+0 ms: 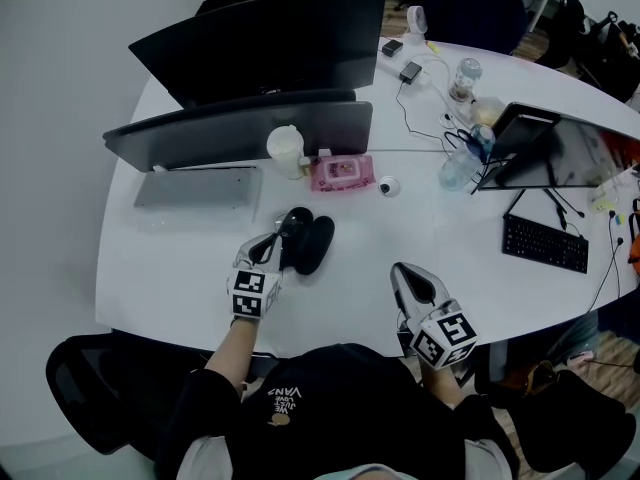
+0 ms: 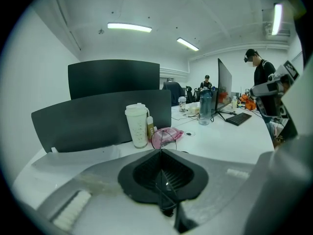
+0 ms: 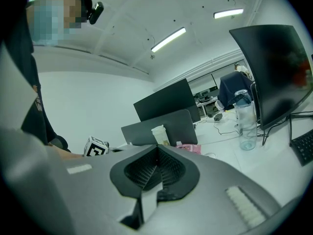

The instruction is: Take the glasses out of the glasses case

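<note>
Left gripper view: glasses [image 2: 164,190], thin dark wire frame, only partly visible, pinched between the black ribbed pads [image 2: 183,177] of the left gripper [image 2: 161,155]; jaws closed on the frame, a small glint showing at the pinch. Head view: glasses case [image 1: 312,243], black, oval, lying on the white table [image 1: 350,298] just beyond and to the right of the left gripper's jaw tips, touching or nearly touching them; a second rounded black part of the case sits directly ahead of the tips, and whether the case is open cannot be told. Right gripper [image 3: 156,148]: jaws closed pad to pad, nothing between them; in the head view it hovers at the near table edge, well apart from the case, which lies to the left of its jaws. White lidded cup [image 1: 286,151]: upright, ahead of the left jaws, beyond the case. Pink wipes pack [image 1: 341,172]: just right of the cup, ahead of the case. Grey desk screen [image 1: 240,133]: standing behind cup and pack, with a darker monitor behind it. Clear water bottle [image 1: 460,168]: ahead and to the right of the right jaws. Black keyboard [image 1: 544,243]: far to the right of the right jaws, before a dark monitor [image 1: 560,153].
</note>
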A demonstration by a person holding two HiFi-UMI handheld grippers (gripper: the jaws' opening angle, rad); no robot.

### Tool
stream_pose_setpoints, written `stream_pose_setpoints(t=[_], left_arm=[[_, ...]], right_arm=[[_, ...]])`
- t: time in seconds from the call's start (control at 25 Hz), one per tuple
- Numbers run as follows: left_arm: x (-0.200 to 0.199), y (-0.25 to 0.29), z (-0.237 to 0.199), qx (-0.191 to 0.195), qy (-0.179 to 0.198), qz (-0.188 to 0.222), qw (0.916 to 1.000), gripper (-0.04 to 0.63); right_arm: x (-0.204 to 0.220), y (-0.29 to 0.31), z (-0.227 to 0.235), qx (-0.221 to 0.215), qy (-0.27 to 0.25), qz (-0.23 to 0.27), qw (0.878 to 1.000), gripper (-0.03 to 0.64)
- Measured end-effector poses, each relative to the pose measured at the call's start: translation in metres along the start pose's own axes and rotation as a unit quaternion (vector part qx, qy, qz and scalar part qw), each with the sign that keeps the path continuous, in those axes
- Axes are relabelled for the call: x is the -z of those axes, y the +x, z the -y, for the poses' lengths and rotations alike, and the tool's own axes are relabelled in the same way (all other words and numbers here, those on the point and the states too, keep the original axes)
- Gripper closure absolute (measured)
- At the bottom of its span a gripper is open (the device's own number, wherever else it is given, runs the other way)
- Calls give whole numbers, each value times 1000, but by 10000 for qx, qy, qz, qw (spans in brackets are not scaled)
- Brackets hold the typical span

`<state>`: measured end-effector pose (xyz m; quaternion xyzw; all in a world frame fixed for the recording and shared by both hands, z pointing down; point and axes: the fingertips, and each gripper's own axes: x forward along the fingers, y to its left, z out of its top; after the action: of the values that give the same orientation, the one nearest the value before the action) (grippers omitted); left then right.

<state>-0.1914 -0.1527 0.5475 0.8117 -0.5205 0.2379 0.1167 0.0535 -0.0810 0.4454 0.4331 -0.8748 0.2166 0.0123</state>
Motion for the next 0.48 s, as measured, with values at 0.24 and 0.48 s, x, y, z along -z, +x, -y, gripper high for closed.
stream_pose_setpoints(t=[0.24, 0.48], left_arm=[[-12, -12, 4, -23, -3, 166, 9999, 588], [-26, -23, 9, -10, -91, 360, 9993, 588]], right_arm=[[-5, -1, -2, -30, -47, 26, 10000, 618], [-8, -3, -3, -26, -77, 51, 10000, 618]])
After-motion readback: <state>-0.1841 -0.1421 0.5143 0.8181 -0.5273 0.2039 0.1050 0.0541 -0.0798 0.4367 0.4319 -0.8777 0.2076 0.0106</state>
